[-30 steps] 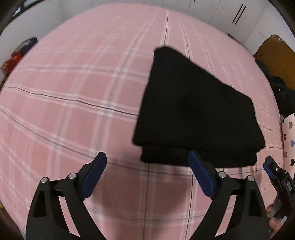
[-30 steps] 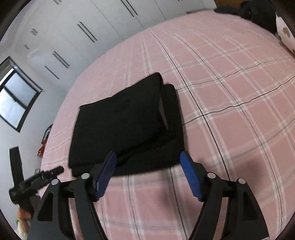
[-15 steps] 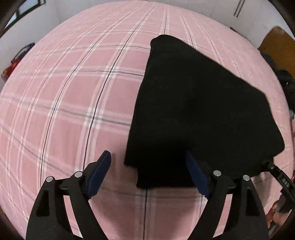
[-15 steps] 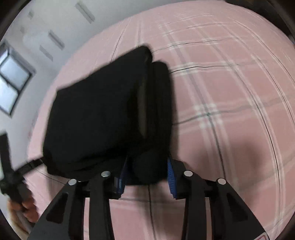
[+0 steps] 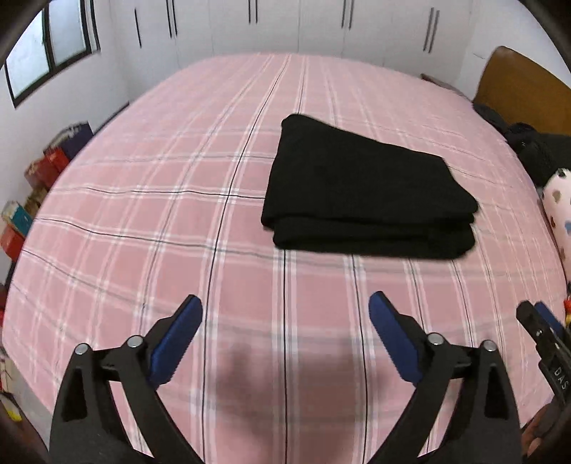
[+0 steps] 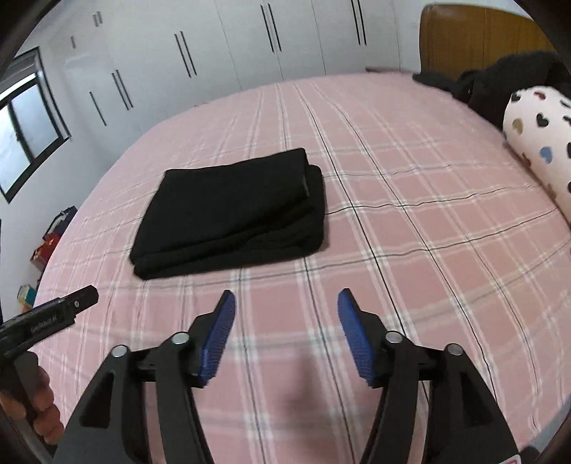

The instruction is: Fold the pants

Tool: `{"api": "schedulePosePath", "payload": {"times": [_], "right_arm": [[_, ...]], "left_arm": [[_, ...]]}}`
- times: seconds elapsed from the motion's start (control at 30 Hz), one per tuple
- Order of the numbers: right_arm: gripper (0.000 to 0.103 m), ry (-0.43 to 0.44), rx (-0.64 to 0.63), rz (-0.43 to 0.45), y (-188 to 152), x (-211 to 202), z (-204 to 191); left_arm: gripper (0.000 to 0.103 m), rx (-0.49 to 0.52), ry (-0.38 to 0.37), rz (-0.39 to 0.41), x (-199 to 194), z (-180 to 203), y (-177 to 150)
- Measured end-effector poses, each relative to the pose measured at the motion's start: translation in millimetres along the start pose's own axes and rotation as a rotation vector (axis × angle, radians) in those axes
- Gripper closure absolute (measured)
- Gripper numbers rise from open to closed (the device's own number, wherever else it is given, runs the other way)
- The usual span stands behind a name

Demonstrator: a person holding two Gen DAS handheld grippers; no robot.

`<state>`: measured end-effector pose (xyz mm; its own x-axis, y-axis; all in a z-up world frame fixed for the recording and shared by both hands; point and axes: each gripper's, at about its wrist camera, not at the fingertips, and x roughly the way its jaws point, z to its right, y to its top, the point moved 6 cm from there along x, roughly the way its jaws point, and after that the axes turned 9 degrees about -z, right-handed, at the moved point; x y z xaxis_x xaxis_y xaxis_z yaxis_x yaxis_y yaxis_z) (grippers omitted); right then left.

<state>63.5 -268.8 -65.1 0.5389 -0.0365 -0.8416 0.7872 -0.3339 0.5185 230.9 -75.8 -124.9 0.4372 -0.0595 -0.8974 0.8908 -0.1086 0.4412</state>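
The black pants [image 5: 364, 189] lie folded into a flat stacked rectangle on the pink plaid bed [image 5: 178, 221]. They also show in the right wrist view [image 6: 232, 214], left of centre. My left gripper [image 5: 285, 310] is open and empty, held above the bedsheet well short of the pants' near edge. My right gripper [image 6: 285, 303] is open and empty, also back from the pants, which lie ahead and to its left. The right gripper's tip shows at the left wrist view's right edge [image 5: 542, 328], and the left gripper shows at the right wrist view's left edge [image 6: 53, 314].
A heart-print pillow [image 6: 539, 132] and dark clothing [image 6: 499, 82] lie at the bed's head by the wooden headboard [image 6: 474, 35]. White wardrobes [image 5: 285, 25] stand behind the bed. Boxes and books [image 5: 39, 171] sit on the floor at the left.
Both grippers have pulled back and up from the pants. The right gripper was closed on the pants' near edge half a second ago and is now open. The pants lie still.
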Motion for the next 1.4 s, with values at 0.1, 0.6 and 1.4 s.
{"api": "schedulePosePath", "payload": {"times": [0.1, 0.6, 1.4], "right_arm": [[0.034, -0.016, -0.018, -0.001, -22.9, -11.0, -5.1], [0.032, 0.02, -0.047, -0.002, -80.7, -57.2, -16.5], [0.032, 0.032, -0.049, -0.015, -90.1, -54.6, -18.1]], "left_arm": [[0.008, 0.037, 0.023, 0.015, -11.1, 2.6, -26.6], [0.008, 0.031, 0.034, -0.015, -53.9, 2.2, -102.5], [0.008, 0.057, 0.063, -0.047, -41.8, 4.8, -118.9]]}}
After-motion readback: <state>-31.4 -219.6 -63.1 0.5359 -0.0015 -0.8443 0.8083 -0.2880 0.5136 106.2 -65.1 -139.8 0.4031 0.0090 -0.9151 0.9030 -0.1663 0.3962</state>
